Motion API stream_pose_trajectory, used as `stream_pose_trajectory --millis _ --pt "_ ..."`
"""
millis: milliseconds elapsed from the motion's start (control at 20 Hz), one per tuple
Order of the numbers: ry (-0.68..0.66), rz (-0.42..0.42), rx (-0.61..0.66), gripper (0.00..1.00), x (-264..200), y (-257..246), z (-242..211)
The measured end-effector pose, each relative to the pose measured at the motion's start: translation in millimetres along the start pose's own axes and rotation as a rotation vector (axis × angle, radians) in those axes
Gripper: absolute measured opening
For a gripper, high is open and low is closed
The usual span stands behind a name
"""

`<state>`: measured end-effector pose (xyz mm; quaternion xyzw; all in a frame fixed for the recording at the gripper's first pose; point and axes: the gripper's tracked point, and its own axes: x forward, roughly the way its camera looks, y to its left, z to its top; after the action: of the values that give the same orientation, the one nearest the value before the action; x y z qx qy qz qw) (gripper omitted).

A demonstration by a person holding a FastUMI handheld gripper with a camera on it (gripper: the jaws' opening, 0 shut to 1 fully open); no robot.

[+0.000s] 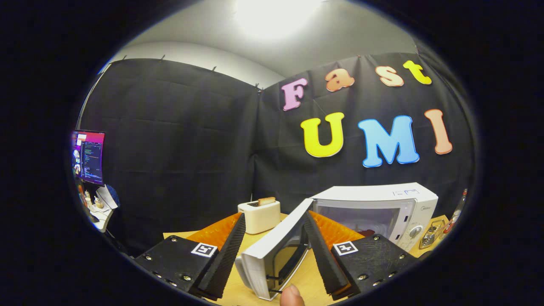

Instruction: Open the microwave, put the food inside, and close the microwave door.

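The gripper (pixel 274 221) has its fingers spread apart, with the swung-open white microwave door (pixel 272 248) standing between them, pressed by neither. A fingertip (pixel 292 296) shows at the door's near lower edge. Behind the door sits the white box-shaped microwave (pixel 382 204) on the wooden table (pixel 304 278), cavity exposed. Left of the microwave stands a cream toaster (pixel 260 216) holding bread. Right of the microwave is a small wire basket (pixel 430 235).

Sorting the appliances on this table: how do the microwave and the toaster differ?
The microwave is the larger, and its door hangs open between the open tongs; the toaster is small, with bread sticking out on top. The microwave has knobs. Both are white boxes.
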<state>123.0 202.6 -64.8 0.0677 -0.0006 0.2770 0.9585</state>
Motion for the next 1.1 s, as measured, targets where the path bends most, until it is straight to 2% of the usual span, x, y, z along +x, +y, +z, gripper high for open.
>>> stream_pose_trajectory --millis 150,250,350,600,800,900,1000,1050,1100 --pt "0.008 0.089 -0.067 0.86 -6.0 47.5 -9.5" --pt "0.036 0.146 -0.069 0.86 -1.1 75.9 -27.4" --pt "0.076 0.167 -0.052 0.86 4.7 94.7 -49.1" --pt "0.172 0.177 -0.092 0.86 21.4 118.2 -101.1" --pt "0.257 0.102 -0.128 0.86 29.7 91.0 -138.6" --pt "0.286 0.072 -0.106 0.81 30.7 81.7 -149.5" --pt "0.266 -0.008 -0.114 0.59 26.1 58.7 -144.1" --pt "0.261 -0.055 -0.113 0.55 24.1 46.4 -142.7" --pt "0.258 -0.106 -0.111 0.43 21.4 31.8 -142.1"
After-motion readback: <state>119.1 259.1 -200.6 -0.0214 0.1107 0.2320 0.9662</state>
